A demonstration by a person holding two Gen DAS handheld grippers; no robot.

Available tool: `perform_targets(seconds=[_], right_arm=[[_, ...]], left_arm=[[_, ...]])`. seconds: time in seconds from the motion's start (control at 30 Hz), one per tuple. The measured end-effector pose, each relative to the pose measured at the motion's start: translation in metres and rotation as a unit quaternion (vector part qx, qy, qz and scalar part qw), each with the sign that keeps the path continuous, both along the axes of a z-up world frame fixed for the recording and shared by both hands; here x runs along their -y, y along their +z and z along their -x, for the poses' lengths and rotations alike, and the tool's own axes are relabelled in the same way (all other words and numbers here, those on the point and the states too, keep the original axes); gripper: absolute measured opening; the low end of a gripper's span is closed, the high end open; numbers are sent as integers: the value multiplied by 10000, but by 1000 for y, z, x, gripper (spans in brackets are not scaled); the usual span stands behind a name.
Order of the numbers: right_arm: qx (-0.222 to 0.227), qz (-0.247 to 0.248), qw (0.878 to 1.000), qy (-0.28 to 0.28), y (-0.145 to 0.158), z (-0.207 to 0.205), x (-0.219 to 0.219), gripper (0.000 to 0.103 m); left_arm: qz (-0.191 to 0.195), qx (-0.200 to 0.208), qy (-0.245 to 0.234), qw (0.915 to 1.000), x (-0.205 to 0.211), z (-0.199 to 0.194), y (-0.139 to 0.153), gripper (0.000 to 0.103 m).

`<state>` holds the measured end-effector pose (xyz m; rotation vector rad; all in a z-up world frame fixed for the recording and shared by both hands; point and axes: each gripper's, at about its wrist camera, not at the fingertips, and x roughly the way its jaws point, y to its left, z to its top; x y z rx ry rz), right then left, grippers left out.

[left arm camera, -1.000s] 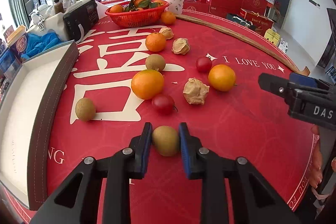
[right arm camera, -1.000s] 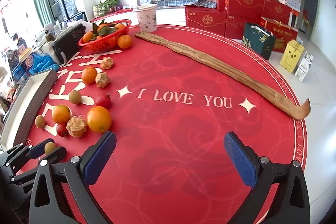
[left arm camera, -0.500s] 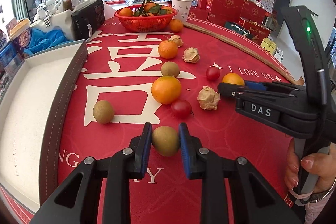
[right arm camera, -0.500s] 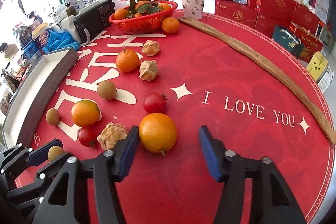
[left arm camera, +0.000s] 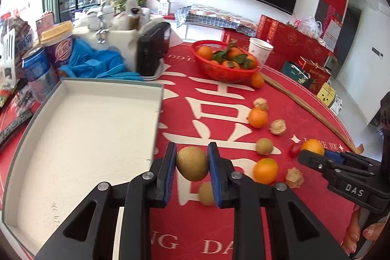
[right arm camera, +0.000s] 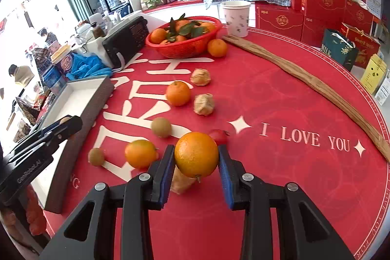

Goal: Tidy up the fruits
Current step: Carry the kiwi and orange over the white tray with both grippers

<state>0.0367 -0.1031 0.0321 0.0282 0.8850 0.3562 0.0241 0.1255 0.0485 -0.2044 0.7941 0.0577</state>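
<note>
On the red worktop, our right tongs have just closed on an orange; our left tongs, clamping a kiwi, now probably near the white tray.

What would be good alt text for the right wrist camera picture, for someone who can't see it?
The right gripper clamps a round orange fruit just above a red printed tablecloth. Loose oranges, brown kiwis and papery husked fruits lie beyond it, before a red plastic basket of leafy oranges. The left gripper reaches over a shallow white tray at left.
</note>
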Motion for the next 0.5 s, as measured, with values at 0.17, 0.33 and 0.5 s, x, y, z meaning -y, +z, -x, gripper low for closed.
perform_targets(seconds=[0.17, 0.33, 0.5], right_arm=[[-124, -134, 9985, 512, 12, -9, -58, 36], [-189, -25, 9943, 1048, 10, -9, -123, 36], [-187, -9, 9889, 1473, 11, -8, -177, 36]], left_arm=[[-193, 44, 553, 9983, -45, 8, -3, 28], [-310, 19, 958, 9949, -81, 17, -9, 28], [-149, -27, 1009, 9948, -98, 24, -9, 28]])
